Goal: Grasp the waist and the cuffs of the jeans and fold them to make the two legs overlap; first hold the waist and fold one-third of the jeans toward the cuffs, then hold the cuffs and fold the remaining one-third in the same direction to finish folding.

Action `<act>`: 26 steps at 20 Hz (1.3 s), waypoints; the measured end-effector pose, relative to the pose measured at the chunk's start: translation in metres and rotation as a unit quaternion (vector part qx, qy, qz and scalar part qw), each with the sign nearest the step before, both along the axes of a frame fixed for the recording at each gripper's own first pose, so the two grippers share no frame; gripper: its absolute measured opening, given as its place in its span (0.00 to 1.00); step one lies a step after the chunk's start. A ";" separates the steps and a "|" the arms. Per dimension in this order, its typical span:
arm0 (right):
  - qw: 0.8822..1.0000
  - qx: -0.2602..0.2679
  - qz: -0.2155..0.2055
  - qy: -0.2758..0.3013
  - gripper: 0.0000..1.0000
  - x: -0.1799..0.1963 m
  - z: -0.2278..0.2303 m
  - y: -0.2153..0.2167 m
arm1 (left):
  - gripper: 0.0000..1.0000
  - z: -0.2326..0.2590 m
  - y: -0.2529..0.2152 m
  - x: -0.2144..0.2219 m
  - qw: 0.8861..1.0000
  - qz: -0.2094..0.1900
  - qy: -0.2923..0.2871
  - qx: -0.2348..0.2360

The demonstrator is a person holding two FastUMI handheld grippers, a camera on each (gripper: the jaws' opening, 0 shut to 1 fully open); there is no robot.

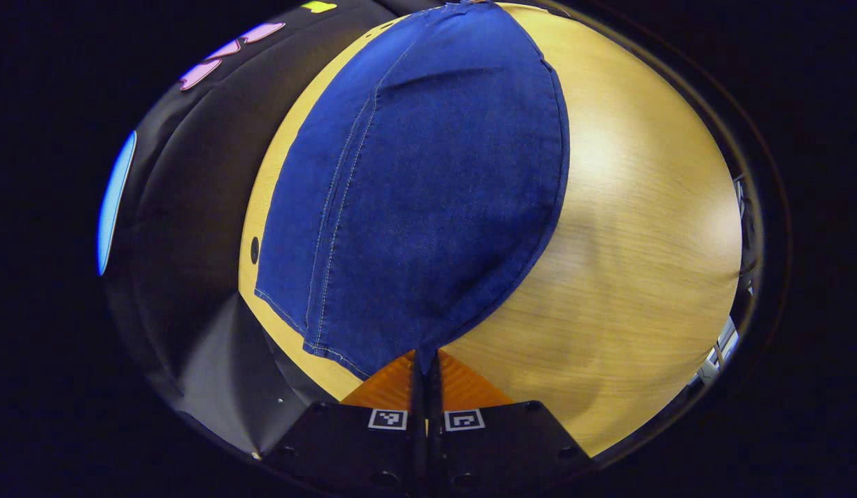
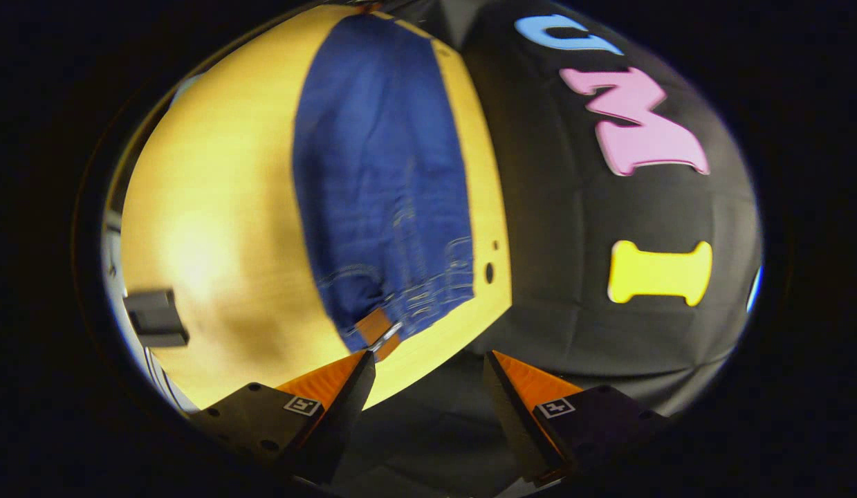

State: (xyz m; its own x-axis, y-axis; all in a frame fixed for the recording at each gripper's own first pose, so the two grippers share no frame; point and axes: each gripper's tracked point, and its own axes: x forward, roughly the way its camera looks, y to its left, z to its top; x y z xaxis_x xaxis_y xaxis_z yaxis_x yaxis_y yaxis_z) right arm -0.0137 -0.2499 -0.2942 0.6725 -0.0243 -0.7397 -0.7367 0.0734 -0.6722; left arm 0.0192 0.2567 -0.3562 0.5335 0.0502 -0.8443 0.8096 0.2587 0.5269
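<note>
Folding stage: legs overlapped, jeans [image 1: 428, 180] flat on table [image 1: 642, 228]
Left gripper [image 1: 425, 363]: clenched on cuff edge
Right gripper [image 2: 428, 373]: released, beside waist [image 2: 400, 304]
Next: likely pinch waist, fold toward cuffs

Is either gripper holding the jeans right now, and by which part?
The left gripper is shut on the jeans, pinching a corner at the cuff end. The right gripper is open near the waist, holding nothing.

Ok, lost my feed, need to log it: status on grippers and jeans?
Left gripper shut on jeans cuff edge. Right gripper open, just short of waist. Jeans flat on table. Nothing in the way.
</note>
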 end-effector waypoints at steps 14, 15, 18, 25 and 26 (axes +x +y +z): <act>0.995 -0.075 0.056 0.042 0.91 0.032 -0.097 -0.005 | 0.06 -0.001 -0.005 0.002 1.000 0.021 -0.002 0.021; 0.995 -0.070 0.042 0.057 0.87 0.028 -0.101 -0.006 | 0.06 -0.002 -0.005 0.001 1.000 0.023 -0.004 0.021; 0.995 -0.073 0.032 0.067 0.32 0.029 -0.105 -0.001 | 0.06 -0.002 -0.006 0.002 0.999 0.031 -0.011 0.025; 0.991 -0.012 -0.002 0.136 0.07 0.025 -0.109 -0.002 | 0.05 -0.004 -0.017 -0.013 0.998 0.067 0.018 -0.003; 0.990 -0.010 0.008 0.139 0.07 0.022 -0.108 0.000 | 0.05 -0.006 -0.021 -0.019 0.997 0.070 0.028 -0.013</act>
State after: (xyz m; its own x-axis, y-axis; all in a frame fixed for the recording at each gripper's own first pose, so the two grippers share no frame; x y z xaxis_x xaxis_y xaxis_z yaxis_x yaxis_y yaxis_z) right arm 0.0088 -0.2504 -0.4024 0.4431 -0.0324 -0.8959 -0.8946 0.0483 -0.4443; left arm 0.0004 0.2362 -0.3621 0.4754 0.0982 -0.8743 0.7919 0.3851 0.4739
